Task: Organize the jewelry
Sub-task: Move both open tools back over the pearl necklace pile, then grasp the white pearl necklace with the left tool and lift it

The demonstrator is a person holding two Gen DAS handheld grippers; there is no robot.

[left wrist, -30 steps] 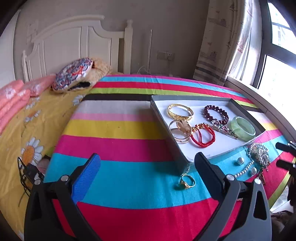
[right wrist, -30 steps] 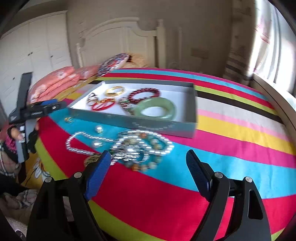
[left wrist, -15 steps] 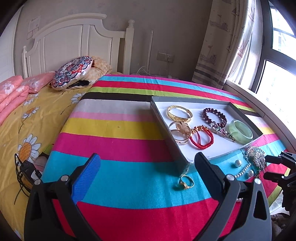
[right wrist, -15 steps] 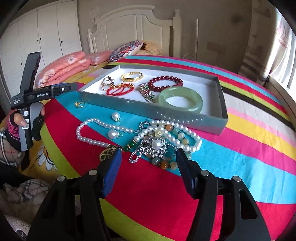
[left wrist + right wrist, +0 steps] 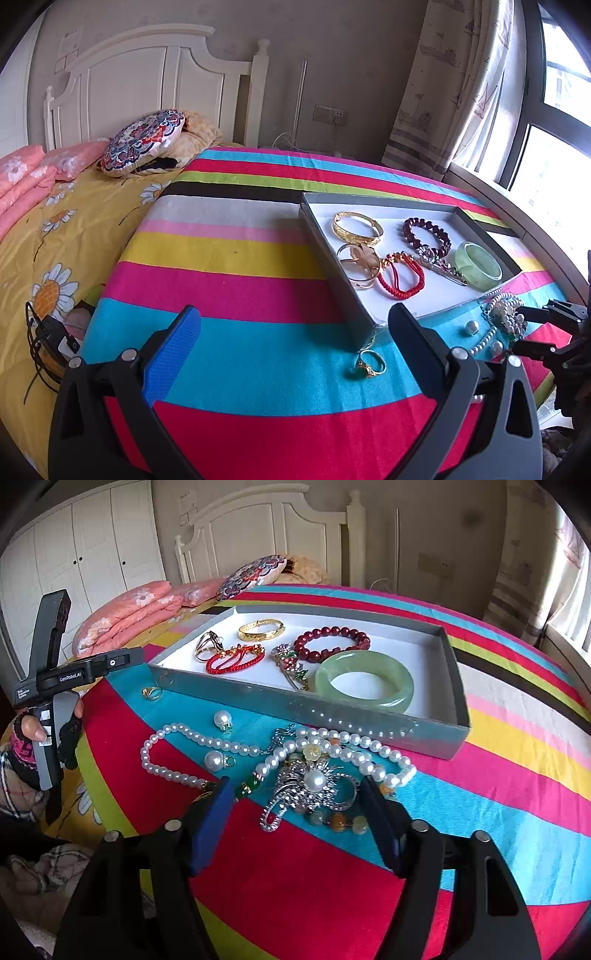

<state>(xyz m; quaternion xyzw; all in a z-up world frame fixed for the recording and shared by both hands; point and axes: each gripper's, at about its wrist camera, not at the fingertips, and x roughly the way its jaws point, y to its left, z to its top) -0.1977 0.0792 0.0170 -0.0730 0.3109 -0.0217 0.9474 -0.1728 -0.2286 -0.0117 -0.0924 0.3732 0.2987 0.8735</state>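
The right gripper (image 5: 295,797) has its jaws partly open. They have just been closing, with the silver brooch (image 5: 312,788) between them but not pinched yet, likely so it can go into the box (image 5: 306,705). The brooch lies on the bed, just in front of the box. The left gripper (image 5: 291,332) waits wide open and empty, with the gold ring (image 5: 370,363) near that box's corner.

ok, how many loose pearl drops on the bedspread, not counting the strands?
2. One pearl drop lies near the box front wall; the other sits nearer the camera, inside the pearl strand loop. More could hide in the tangled pile.
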